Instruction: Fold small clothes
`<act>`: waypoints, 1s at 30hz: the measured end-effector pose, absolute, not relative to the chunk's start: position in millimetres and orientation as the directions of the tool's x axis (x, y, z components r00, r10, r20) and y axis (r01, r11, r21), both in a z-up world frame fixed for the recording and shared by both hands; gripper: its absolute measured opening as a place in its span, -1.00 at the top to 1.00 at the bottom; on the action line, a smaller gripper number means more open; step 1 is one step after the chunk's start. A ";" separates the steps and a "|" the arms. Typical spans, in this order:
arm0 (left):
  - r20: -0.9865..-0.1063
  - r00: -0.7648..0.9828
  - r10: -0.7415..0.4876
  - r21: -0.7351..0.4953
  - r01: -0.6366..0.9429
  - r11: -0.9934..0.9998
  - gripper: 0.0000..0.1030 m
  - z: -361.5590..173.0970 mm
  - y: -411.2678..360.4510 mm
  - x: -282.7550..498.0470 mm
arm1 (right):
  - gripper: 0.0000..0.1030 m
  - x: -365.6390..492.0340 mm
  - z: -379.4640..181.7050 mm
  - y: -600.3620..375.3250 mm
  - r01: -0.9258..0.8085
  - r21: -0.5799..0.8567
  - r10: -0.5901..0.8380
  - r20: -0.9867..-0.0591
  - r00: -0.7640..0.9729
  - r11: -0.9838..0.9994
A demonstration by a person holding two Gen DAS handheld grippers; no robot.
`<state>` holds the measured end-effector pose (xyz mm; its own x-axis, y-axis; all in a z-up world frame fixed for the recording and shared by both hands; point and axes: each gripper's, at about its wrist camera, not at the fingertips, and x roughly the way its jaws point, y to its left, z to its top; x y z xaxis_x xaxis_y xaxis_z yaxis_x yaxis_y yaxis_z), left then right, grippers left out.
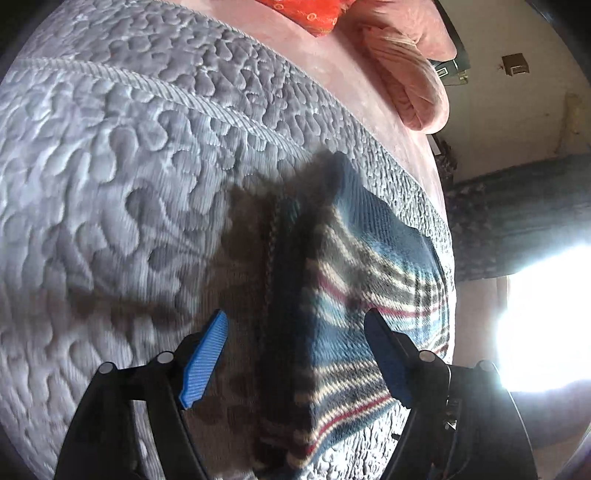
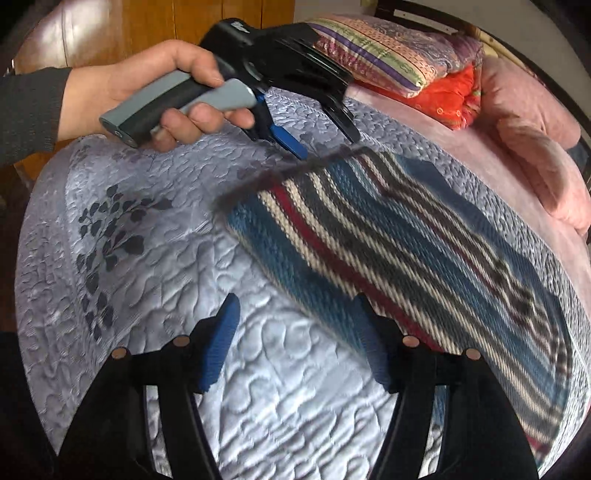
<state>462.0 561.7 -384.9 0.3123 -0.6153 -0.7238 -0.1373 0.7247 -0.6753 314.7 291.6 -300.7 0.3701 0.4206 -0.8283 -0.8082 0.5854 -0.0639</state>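
A striped knit garment (image 2: 406, 240) in blue, white, red and black lies spread on the quilted grey bedspread (image 2: 147, 288). My right gripper (image 2: 295, 297) is open at the garment's near edge, and its right finger overlaps the knit. A hand (image 2: 147, 81) holds my left gripper (image 2: 325, 144), which is open just above the garment's far dark hem. In the left wrist view the left gripper (image 1: 295, 312) hangs open over the garment (image 1: 369, 258), its shadow across the dark edge. Neither gripper holds anything.
A rolled pink blanket (image 2: 546, 173) and a stack of folded quilts (image 2: 388, 59) lie at the far side of the bed. A wooden wardrobe (image 2: 184, 18) stands behind. Glare from a bright window (image 1: 546, 317) washes out the right of the left wrist view.
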 end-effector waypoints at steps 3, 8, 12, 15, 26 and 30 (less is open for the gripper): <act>-0.721 0.308 -0.621 -0.678 -0.131 0.723 -0.49 -392.4 560.3 473.4 | -0.25 317.4 -306.6 302.5 -0.808 -0.082 0.415 -0.825 0.384 0.584; -0.717 0.300 -0.630 -0.684 -0.127 0.718 -0.49 -398.9 559.1 487.4 | -0.26 311.5 -322.3 319.1 -0.801 -0.172 0.375 -0.814 0.444 0.574; -0.708 0.286 -0.645 -0.693 -0.106 0.713 -0.49 -399.6 553.2 496.6 | -0.28 302.8 -338.0 333.4 -0.787 -0.278 0.330 -0.794 0.511 0.550; -0.702 0.258 -0.663 -0.702 -0.095 0.706 -0.49 -401.9 545.3 502.8 | -0.28 301.6 -347.2 344.5 -0.775 -0.326 0.307 -0.781 0.544 0.542; -0.695 0.236 -0.679 -0.713 -0.107 0.693 -0.54 -410.5 530.6 532.1 | -0.31 314.0 -364.0 387.4 -0.678 -0.510 0.246 -0.673 0.698 0.529; -0.699 0.224 -0.680 -0.708 -0.079 0.702 -0.54 -411.1 523.4 535.8 | 0.00 317.1 -360.2 392.6 -0.658 -0.514 0.244 -0.655 0.715 0.550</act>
